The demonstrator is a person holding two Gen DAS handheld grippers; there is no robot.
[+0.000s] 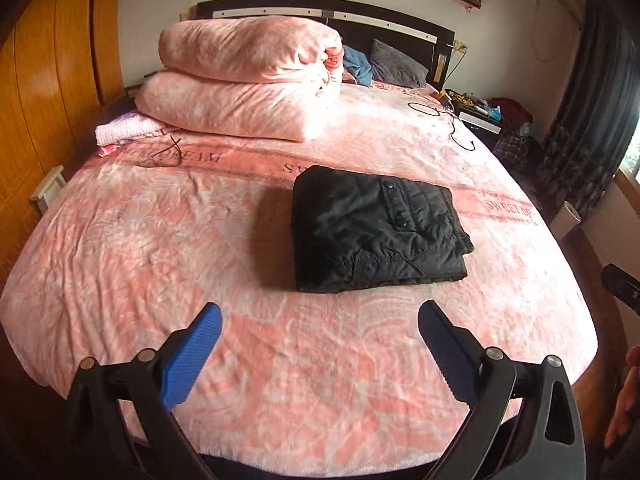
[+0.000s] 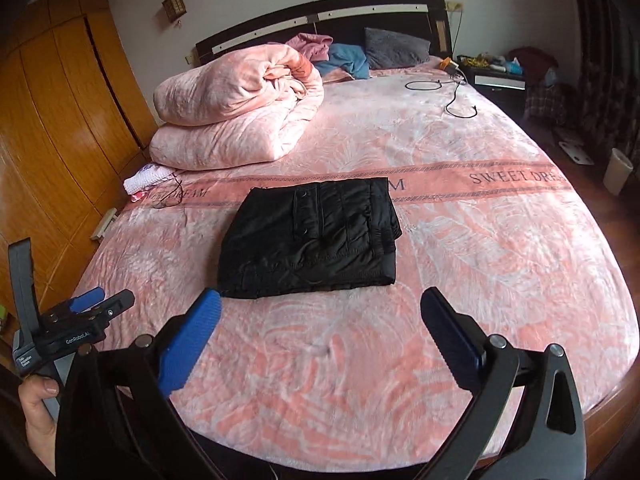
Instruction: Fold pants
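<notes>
We carry two matching tools. The left claw [image 1: 320, 316] has black plastic arms tipped with ribbed blue pads [image 1: 192, 360] and round silver pivot screws. The right claw [image 2: 320, 300] is built the same — blue ribbed pads [image 2: 190, 344], black triangular cut-out arms. From the right wrist view, the left tool's body shows white lettering — "GenRobot.AI" — and a grey strap.

Soft daylight, heavy fisheye edge warping
</notes>
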